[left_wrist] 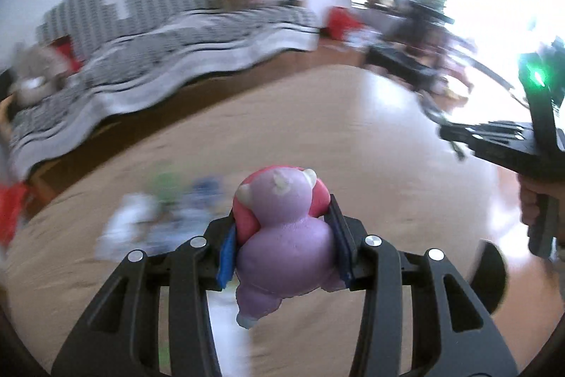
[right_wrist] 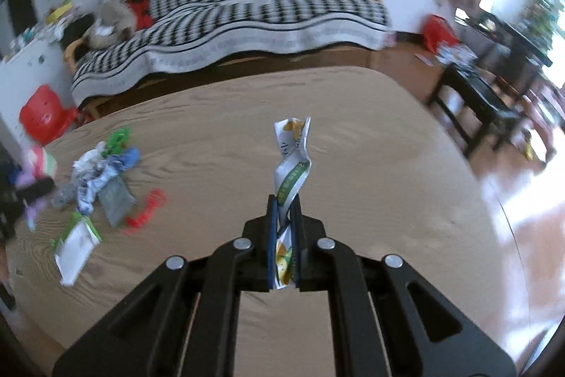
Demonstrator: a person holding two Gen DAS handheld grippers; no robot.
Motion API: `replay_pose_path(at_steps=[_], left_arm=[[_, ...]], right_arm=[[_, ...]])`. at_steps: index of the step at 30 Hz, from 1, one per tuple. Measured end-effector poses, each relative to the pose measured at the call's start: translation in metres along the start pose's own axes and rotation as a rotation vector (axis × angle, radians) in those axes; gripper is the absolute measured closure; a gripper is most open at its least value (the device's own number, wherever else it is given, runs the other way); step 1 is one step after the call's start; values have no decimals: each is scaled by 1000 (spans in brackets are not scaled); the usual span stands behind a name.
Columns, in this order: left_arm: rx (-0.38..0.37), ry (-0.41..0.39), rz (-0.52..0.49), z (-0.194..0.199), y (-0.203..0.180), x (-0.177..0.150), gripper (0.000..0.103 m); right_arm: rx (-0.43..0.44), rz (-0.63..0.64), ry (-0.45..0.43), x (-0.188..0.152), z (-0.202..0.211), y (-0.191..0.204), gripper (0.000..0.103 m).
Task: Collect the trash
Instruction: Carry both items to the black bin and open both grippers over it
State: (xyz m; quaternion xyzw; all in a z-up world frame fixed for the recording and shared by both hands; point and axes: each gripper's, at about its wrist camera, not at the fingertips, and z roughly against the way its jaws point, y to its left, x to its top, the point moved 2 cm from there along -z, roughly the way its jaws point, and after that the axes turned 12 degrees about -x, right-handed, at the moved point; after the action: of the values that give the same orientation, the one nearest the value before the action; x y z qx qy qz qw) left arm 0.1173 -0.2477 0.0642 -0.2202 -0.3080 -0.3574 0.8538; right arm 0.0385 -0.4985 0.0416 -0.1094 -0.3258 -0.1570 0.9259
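Note:
My left gripper [left_wrist: 284, 228] is shut on a purple and pink squishy toy [left_wrist: 282, 235] and holds it above the wooden table [left_wrist: 353, 136]. My right gripper [right_wrist: 285, 204] is shut on a crumpled white and green wrapper [right_wrist: 291, 158] that sticks up between the fingers, above the table [right_wrist: 353, 129]. A pile of trash [right_wrist: 99, 172] lies on the table's left side: white and blue crumpled bags, a grey wrapper, a green piece, a red piece [right_wrist: 146, 207] and a white and green packet [right_wrist: 76, 242]. The pile shows blurred in the left wrist view [left_wrist: 159, 218].
A sofa with a black-and-white checked cover [right_wrist: 229, 23] stands behind the table. A red stool [right_wrist: 44, 115] is at the left, dark furniture [right_wrist: 487, 94] at the right. The right gripper's body and the hand holding it show at the left wrist view's right edge [left_wrist: 536, 143].

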Motion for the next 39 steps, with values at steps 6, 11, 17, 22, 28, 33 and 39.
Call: replay_pose_path(at_steps=[6, 11, 17, 22, 28, 33, 39], left_arm=[[-259, 95, -153, -72, -177, -8, 59], [-424, 167, -230, -109, -297, -37, 59], [-511, 424, -201, -199, -377, -140, 59], [-486, 546, -192, -237, -383, -186, 59], [-492, 562, -175, -247, -373, -189, 59], [-515, 575, -167, -255, -379, -193, 54], [-485, 509, -187, -249, -384, -189, 8]], right_arm=[[-145, -185, 11, -72, 53, -153, 95], [-211, -316, 77, -164, 81, -247, 95], [-153, -457, 332, -303, 26, -277, 95], [-95, -543, 445, -365, -13, -270, 95], [-87, -553, 464, -374, -19, -259, 95], [-91, -551, 470, -369, -21, -261, 95], [-95, -582, 445, -354, -14, -264, 49]])
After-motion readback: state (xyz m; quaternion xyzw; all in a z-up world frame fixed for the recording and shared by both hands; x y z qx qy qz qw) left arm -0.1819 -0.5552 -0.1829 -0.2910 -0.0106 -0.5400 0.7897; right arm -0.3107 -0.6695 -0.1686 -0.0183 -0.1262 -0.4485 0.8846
